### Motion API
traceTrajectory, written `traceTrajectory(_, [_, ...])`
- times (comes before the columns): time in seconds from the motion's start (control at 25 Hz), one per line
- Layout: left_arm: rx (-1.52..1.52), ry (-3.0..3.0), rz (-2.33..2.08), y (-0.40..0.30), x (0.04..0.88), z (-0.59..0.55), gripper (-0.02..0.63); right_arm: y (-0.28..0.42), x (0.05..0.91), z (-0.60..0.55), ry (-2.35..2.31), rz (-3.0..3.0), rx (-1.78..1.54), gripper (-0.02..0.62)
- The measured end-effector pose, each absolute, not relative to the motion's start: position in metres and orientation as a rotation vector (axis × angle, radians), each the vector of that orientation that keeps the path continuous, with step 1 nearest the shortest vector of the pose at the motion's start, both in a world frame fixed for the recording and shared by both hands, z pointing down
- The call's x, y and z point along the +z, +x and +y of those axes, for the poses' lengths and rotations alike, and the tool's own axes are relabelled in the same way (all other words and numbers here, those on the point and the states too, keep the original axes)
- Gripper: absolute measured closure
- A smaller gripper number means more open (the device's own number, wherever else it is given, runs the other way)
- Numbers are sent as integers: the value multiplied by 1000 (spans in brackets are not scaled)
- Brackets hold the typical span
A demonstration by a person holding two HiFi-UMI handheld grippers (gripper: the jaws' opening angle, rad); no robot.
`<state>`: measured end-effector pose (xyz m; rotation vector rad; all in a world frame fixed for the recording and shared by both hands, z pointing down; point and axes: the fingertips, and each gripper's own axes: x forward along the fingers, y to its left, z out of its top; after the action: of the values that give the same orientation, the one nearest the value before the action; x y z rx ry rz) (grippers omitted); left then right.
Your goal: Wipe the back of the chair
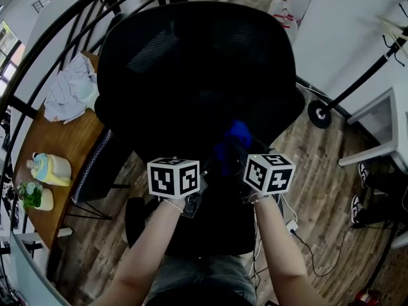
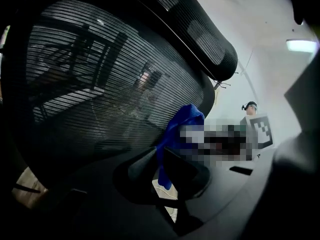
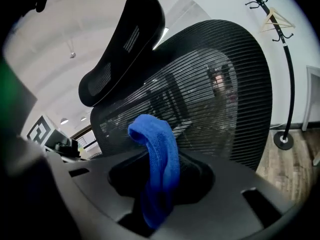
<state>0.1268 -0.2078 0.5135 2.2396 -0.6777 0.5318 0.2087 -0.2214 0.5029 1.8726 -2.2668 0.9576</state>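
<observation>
The black mesh chair back (image 1: 197,75) fills the middle of the head view, with its headrest (image 3: 125,44) on top. A blue cloth (image 1: 234,142) sits low on the back, between my two grippers. My right gripper (image 3: 157,204) is shut on the cloth (image 3: 160,154), which loops up out of the jaws close to the mesh (image 3: 225,84). My left gripper (image 2: 162,176) points at the mesh (image 2: 100,84) too. A narrow strip of the cloth (image 2: 177,134) runs down between its dark jaws, which look shut on it. Both marker cubes sit close together.
A wooden desk (image 1: 64,145) stands at the left with a white rag (image 1: 73,91), a yellow figure (image 1: 51,169) and a small plant (image 1: 32,195). A coat stand's base (image 1: 319,113) is at the right, with cables (image 1: 299,234) on the wood floor. A black curved rail (image 1: 64,30) arcs behind the chair.
</observation>
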Motion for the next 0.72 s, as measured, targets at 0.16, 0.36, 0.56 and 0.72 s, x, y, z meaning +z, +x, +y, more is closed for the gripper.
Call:
traceTrajectory(0.16, [538, 2254, -623, 146, 513, -204, 555, 226, 504, -214, 1912, -2233, 960, 477])
traceTrajectory(0.36, [543, 2272, -570, 170, 511, -202, 555, 247, 505, -208, 1964, -2195, 966, 477])
traceTrajectory(0.56, [550, 2288, -523, 191, 510, -197, 555, 267, 506, -200, 2013, -2158, 972, 477])
traceTrajectory(0.72, [559, 2292, -492, 199, 511, -190, 555, 279, 508, -196, 2040, -2133, 966, 477])
